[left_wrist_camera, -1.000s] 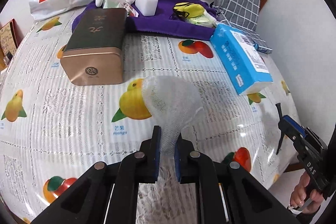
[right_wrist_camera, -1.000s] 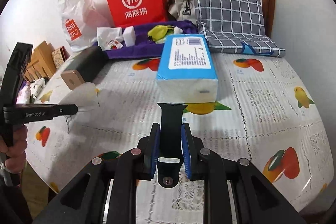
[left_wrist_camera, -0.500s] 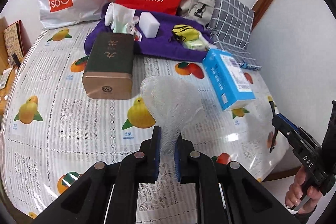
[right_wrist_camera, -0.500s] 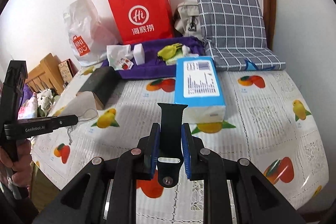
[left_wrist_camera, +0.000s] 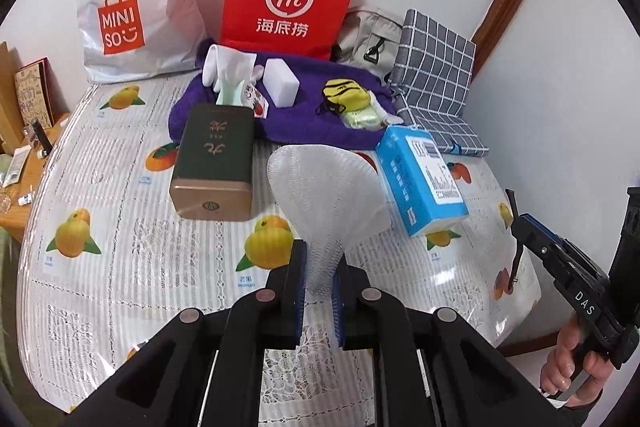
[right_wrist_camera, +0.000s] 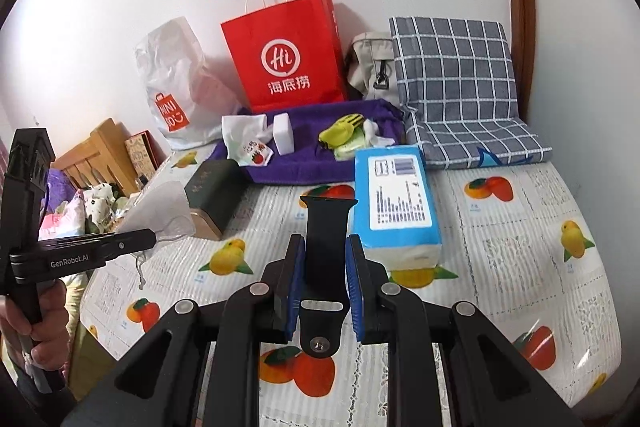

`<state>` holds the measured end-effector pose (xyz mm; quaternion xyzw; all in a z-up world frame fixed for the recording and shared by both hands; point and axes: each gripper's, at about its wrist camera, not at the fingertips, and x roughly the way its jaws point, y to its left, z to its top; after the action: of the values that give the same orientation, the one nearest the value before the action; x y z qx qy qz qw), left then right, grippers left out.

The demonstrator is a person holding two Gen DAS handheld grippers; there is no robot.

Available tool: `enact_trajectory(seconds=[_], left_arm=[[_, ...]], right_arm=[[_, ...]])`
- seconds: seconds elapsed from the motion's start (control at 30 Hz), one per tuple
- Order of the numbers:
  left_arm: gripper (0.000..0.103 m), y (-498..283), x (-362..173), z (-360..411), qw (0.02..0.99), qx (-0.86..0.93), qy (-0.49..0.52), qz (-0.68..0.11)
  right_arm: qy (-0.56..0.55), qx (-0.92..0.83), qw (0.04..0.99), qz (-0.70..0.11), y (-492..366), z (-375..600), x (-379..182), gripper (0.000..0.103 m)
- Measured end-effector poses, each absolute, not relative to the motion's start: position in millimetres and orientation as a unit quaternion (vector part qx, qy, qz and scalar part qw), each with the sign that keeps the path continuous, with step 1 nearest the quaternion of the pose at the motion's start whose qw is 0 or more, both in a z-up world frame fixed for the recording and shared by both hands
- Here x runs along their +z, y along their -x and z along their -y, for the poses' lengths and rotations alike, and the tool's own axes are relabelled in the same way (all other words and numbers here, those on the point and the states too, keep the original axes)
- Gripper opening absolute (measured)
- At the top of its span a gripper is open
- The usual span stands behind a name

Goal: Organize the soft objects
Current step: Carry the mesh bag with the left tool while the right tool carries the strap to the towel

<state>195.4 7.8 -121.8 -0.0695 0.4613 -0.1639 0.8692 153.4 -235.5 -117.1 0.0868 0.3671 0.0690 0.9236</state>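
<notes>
Left gripper frame: matte black, angular linkage arms spreading toward the lower corners of the left wrist view.
Left gripper pads: blue, ribbed inner faces on black fingers.
Left gripper fasteners: round silver pivot pins, four in a row across the arms.
Left gripper marking: white "GenRobot.AI" lettering on its side, at the left edge of the right wrist view.
Right gripper frame: same black linkage, silver pivot pins, blue ribbed pads.
Right gripper marking: white "DAS" lettering on the black body, lower right of the left wrist view.
Right gripper handle: black pistol-style grip, blue trim near the front.
</notes>
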Motion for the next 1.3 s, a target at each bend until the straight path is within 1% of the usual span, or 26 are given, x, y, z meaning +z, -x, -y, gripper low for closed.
enact_trajectory(seconds=[0.5, 1.3], left_arm=[[0.011, -214, -99, -12, 0.881, -0.147, 0.073, -0.443], [0.011, -295, -101, -4, 0.884, -0.125, 0.061, -0.446]], right_arm=[[-0.071, 0.081, 0.929, -0.353, -178, 241, -99, 0.021], [-0.044, 0.099, 0.930, -0.352, -274, 242, -105, 0.021]])
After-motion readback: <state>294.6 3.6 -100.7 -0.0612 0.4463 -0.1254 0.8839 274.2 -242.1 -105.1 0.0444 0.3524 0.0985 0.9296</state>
